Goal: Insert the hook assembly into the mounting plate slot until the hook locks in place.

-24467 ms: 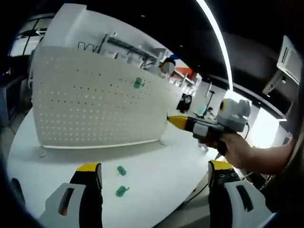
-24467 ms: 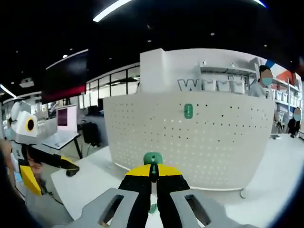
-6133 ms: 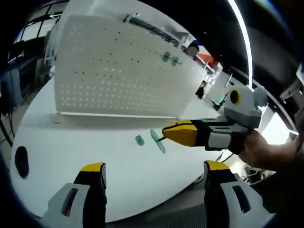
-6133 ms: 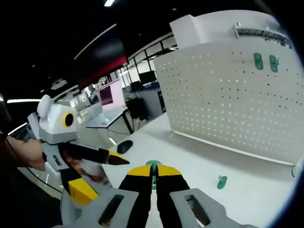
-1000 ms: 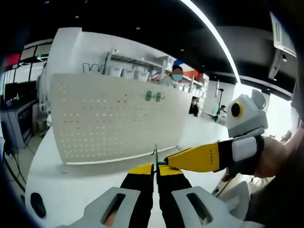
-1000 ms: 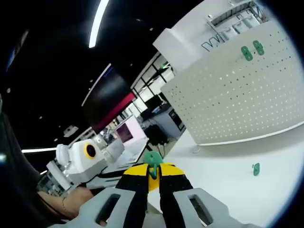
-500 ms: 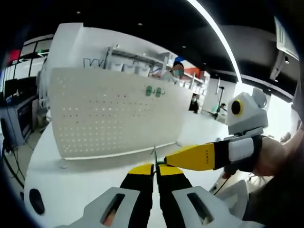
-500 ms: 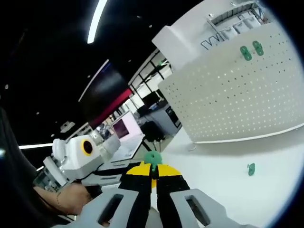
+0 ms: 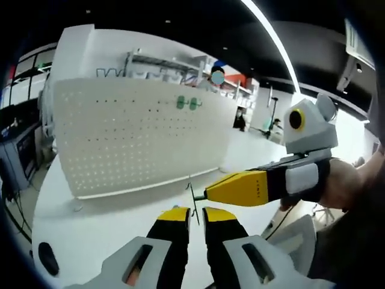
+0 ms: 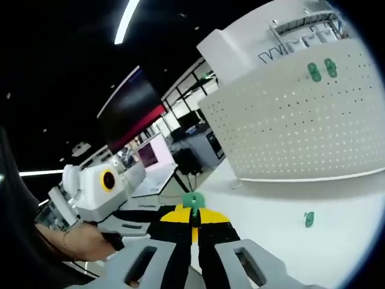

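Comparing with half a second ago, the left gripper [image 9: 191, 212] has parted its jaws: a narrow gap now shows between the yellow tips, where they were pressed together on the thin edge of the green hook [image 10: 193, 200]. In the left gripper view that hook shows edge-on as a dark sliver just above the gap, and I cannot tell whether either tip still touches it.

The right gripper [image 10: 194, 214] stays clamped on the hook, the green head standing just above its closed tips. In the left gripper view it comes in from the right, a hand [image 9: 344, 186] behind it, its yellow nose meeting the sliver.

Judgement: the hand-over or regrip appears finished, and the hook now rides with the right gripper alone, off the table [image 9: 90, 223].

Farther off, one spare green piece [image 10: 309, 219] lies on the table to the right. Beyond it stands the white pegboard [image 10: 289, 126], with two hooks [image 10: 321, 69] already seated near its top. The third is not yet inserted; the carry to the board remains.
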`<state>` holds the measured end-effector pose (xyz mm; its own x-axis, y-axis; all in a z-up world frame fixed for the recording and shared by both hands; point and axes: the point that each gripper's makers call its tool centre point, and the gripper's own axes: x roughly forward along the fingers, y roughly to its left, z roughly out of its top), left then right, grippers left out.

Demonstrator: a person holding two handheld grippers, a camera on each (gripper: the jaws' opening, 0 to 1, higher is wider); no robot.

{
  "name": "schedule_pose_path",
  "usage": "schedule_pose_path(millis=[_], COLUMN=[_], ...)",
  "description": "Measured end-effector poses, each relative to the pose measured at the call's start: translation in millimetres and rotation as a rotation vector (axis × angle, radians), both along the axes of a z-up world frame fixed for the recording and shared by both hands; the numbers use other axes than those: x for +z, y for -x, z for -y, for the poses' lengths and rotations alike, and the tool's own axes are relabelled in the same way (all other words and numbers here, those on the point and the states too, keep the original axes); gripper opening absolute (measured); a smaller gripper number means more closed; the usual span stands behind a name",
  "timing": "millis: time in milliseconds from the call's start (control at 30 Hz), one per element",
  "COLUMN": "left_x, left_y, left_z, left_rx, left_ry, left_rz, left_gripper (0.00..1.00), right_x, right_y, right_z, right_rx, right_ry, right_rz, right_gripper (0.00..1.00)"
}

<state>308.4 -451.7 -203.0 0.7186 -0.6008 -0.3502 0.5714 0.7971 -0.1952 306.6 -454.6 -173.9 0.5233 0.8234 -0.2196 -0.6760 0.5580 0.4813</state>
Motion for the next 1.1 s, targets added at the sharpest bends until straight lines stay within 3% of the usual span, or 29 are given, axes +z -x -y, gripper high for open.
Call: schedule_pose_path(millis=[167,267,433,600,667,733,1100], left_x=[-0.6,-6.2,0.7,5.7,9.9,11.2,20.7], left_y=[-0.9,3.2,6.3,9.5,9.8,11.6,15.9], left_z=[0,4,10,16,17,18,25], left_rx=[0.004,-0.008,-0.026,-0.055,-0.08,-0.09,-0.098], left_ry=[0.02,0.051,0.051,0.058,0.024,0.018,0.101], left_rz=[-0.011,-0.072,-0.045,-0.034,0.02,0.025,0.019], left_gripper=[0.33,0.45,0.62,0.66,0.68,0.74,1.0], right_x=[-0.1,-0.2,1.2,-0.8,-1.2,-1.2,-8.7], right_y=[-6,-10,-14,-16,-16,-17,-22], right_z=[7,11,18,21,22,23,33], right_rx=[-0.022,-0.036,-0.054,-0.063,-0.066,-0.066,-0.087], right_ry=[0.009,0.017,0.024,0.034,0.034,0.036,0.082], right_rz=[0.015,0.026,0.04,0.044,0.043,0.044,0.066], right_gripper=[0.0,0.0,0.0,0.0,0.0,0.0,0.0])
